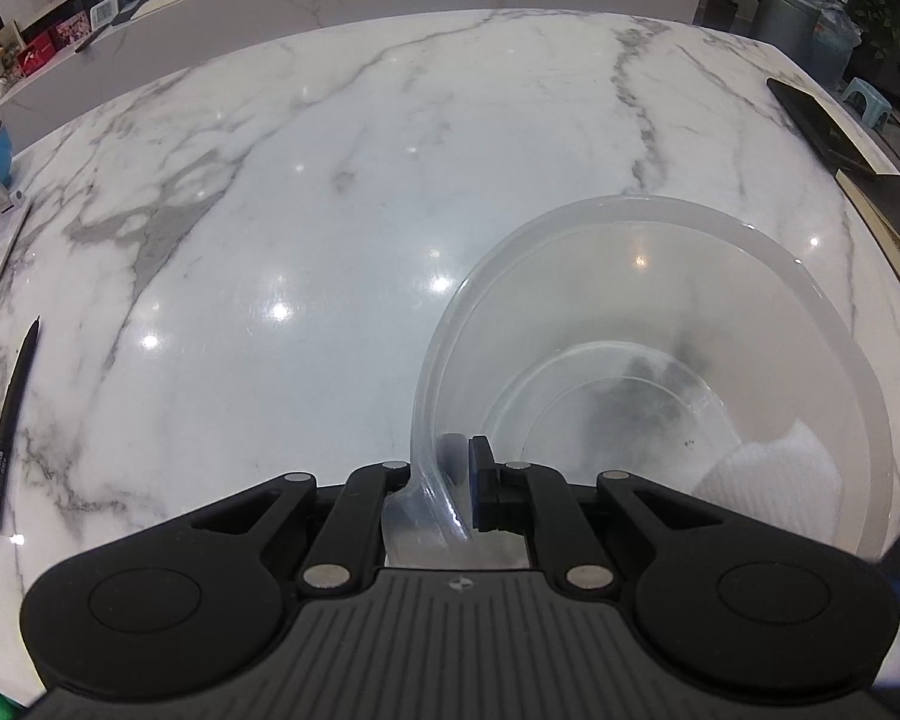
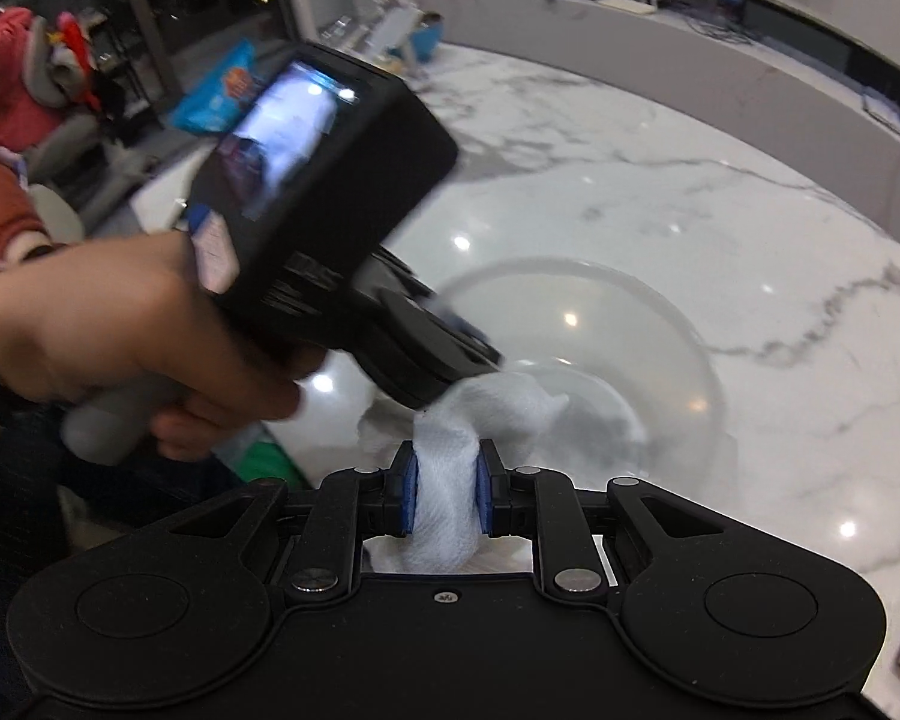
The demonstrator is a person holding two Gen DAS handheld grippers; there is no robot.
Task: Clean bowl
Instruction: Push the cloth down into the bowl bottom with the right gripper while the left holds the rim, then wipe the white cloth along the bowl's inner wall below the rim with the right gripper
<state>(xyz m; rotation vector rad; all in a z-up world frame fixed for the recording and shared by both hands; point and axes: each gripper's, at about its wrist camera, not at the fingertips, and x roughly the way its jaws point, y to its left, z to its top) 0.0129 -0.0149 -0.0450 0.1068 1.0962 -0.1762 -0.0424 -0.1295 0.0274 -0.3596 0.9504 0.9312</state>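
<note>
The clear plastic bowl (image 1: 660,360) sits on the marble bench (image 1: 330,180), toward its near edge, with dark smudges (image 1: 648,384) on its bottom. A white cloth (image 2: 450,504) reaches down into it, the free end lying against the inner wall and floor. The left claw (image 1: 459,480) is closed on the bowl's near rim, one finger inside the wall and one outside, pinning it in place. The right claw (image 2: 444,501) is clamped tight on the bunched cloth, its blue pads (image 2: 410,498) pressed into the fabric.

This looks like the wiping step, judging by the cloth already inside and the grime not yet gone. The next move calls for pushing the cloth across the smudged bottom (with the rim grip firm, since a light bowl would likely slide). A black pen (image 1: 12,420) and a dark notebook (image 1: 858,180) lie well apart at the bench edges.
</note>
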